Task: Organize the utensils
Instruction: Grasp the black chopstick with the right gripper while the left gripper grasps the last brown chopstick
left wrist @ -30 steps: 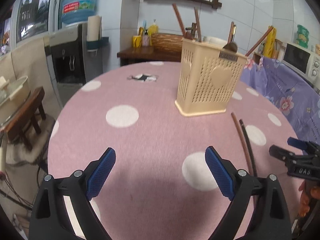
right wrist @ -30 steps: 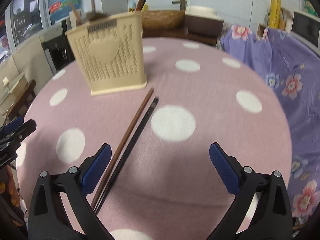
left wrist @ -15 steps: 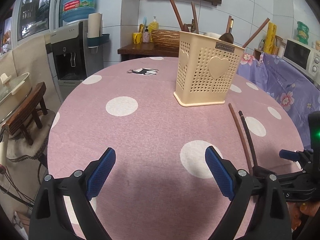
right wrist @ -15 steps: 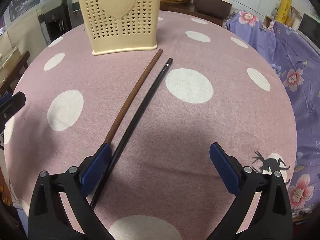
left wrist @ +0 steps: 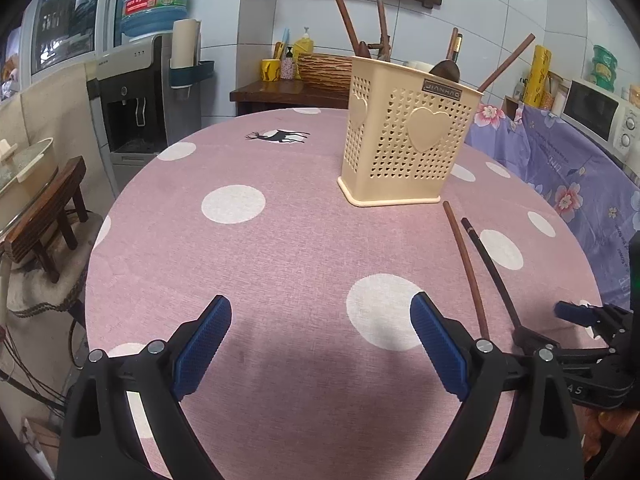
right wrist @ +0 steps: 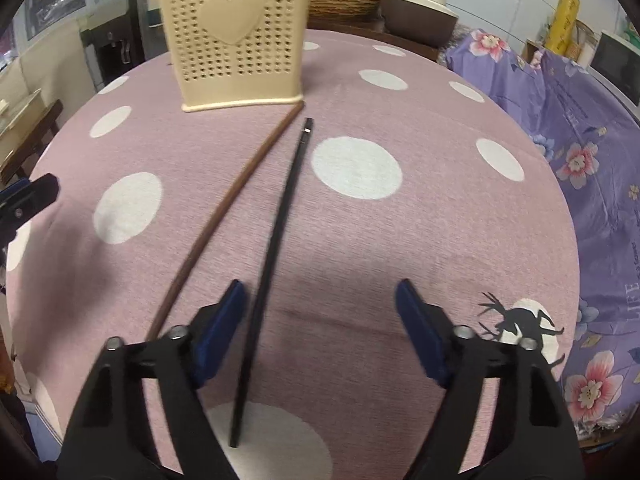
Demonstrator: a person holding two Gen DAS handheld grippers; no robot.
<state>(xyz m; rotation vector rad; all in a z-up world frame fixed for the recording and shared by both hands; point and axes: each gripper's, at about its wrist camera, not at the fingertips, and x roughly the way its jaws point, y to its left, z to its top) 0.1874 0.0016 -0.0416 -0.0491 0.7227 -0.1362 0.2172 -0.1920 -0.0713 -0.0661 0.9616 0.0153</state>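
Note:
A cream perforated utensil holder (left wrist: 408, 140) (right wrist: 236, 40) stands on the pink dotted tablecloth (left wrist: 280, 240) with several wooden utensils in it. In front of it lie a brown chopstick (right wrist: 228, 200) (left wrist: 466, 264) and a black chopstick (right wrist: 280, 216) (left wrist: 492, 268). My right gripper (right wrist: 320, 296) (left wrist: 548, 324) is low over the near end of the black chopstick. Its jaws are closing. The black stick lies between them close to the left pad (right wrist: 224, 328), and the pads do not press on it. The brown stick lies outside that finger. My left gripper (left wrist: 320, 312) hangs open and empty over the cloth.
A purple flowered cloth (right wrist: 580, 140) covers furniture to the right of the round table. A water dispenser (left wrist: 136, 100) and a wooden stool (left wrist: 48, 216) stand off the left edge. Behind the holder is a side table with a woven basket (left wrist: 320, 70).
My right gripper has sunk and shifted left, so the black chopstick now lies between its jaws, which have narrowed. The left gripper stays open and nearly still.

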